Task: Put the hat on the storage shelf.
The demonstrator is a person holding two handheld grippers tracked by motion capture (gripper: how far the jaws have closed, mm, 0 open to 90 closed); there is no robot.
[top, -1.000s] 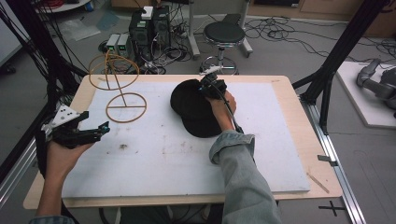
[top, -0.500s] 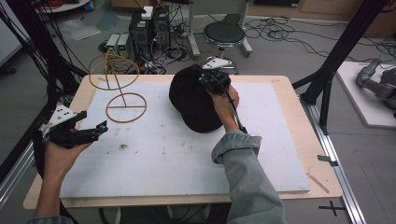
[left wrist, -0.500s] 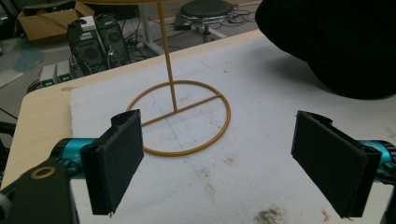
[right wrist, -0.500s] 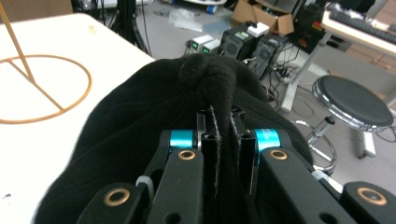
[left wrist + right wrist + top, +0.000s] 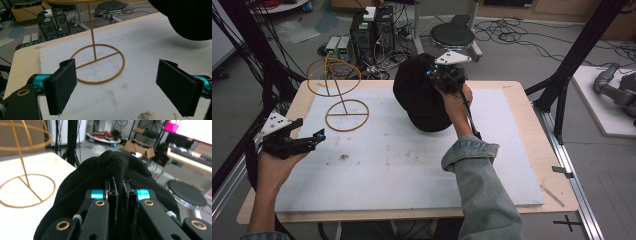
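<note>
A black knit hat (image 5: 419, 97) hangs in the air over the far middle of the white mat (image 5: 412, 155), pinched by a fold of its fabric (image 5: 117, 165) in my right gripper (image 5: 443, 75), which is shut on it. A gold wire hat stand (image 5: 339, 95) with a ring base (image 5: 98, 63) stands at the far left of the mat. My left gripper (image 5: 309, 141) rests low at the left edge of the table, jaws wide apart with nothing between them, and its pads (image 5: 63, 82) face the stand's base.
The white mat lies on a wooden table (image 5: 517, 95). Behind the table are a round black stool (image 5: 452, 35), computer boxes (image 5: 372, 27) and loose cables on the floor. Black frame legs (image 5: 572, 65) rise at the right.
My right gripper has lifted the black hat off the mat and carried it up and toward the far edge. The left gripper has kept still.
</note>
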